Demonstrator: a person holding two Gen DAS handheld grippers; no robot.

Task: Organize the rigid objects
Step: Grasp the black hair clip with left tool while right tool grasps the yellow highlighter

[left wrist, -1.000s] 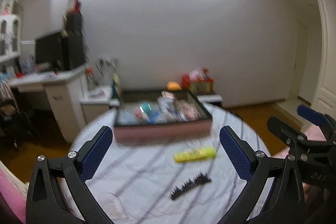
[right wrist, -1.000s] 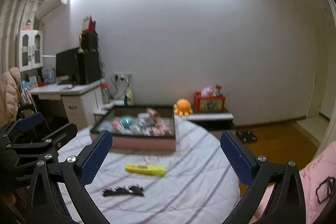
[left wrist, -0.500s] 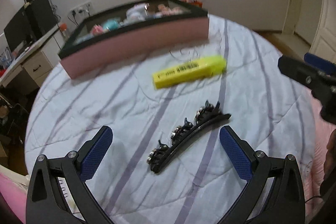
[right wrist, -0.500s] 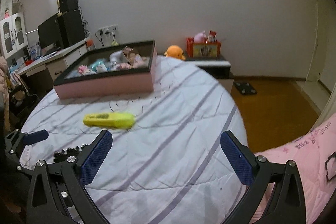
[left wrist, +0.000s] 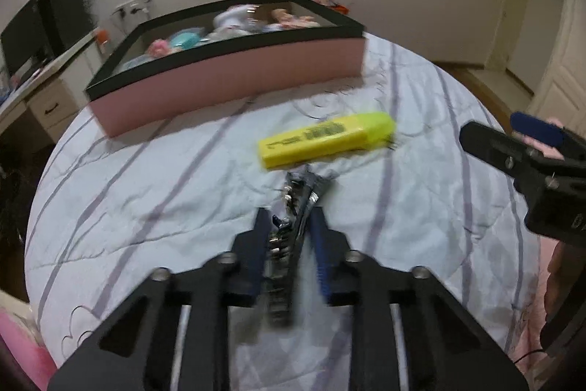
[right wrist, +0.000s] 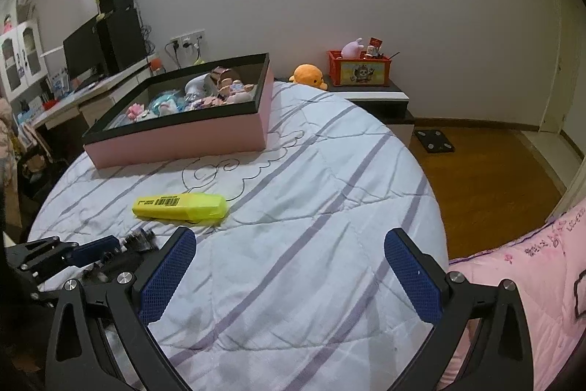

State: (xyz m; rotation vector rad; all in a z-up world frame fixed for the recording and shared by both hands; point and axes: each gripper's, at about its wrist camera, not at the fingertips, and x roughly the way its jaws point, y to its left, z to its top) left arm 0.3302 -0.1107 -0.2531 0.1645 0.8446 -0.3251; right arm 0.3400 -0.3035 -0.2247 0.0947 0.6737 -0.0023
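My left gripper (left wrist: 291, 229) is shut on a black jewelled hair clip (left wrist: 296, 204) that lies on the striped bedspread (left wrist: 146, 193). The clip's far end pokes out toward a yellow highlighter (left wrist: 326, 139). A pink box with a black rim (left wrist: 227, 72), full of small toys, stands beyond. In the right wrist view my right gripper (right wrist: 289, 266) is open and empty above the bedspread (right wrist: 311, 193), right of the highlighter (right wrist: 179, 206). The left gripper (right wrist: 91, 251) and the clip (right wrist: 141, 239) show at its left; the box (right wrist: 183, 131) is at the back.
A dark bedside cabinet (right wrist: 370, 98) with an orange plush (right wrist: 309, 76) and a red crate (right wrist: 359, 68) stands behind the bed. A desk with a monitor (right wrist: 95, 50) is at the left. Wooden floor (right wrist: 487, 171) lies to the right. A pink quilt (right wrist: 531, 281) is at the near right.
My left gripper has moved down onto the hair clip and shut on it. The right gripper has tilted down slightly and stays open.
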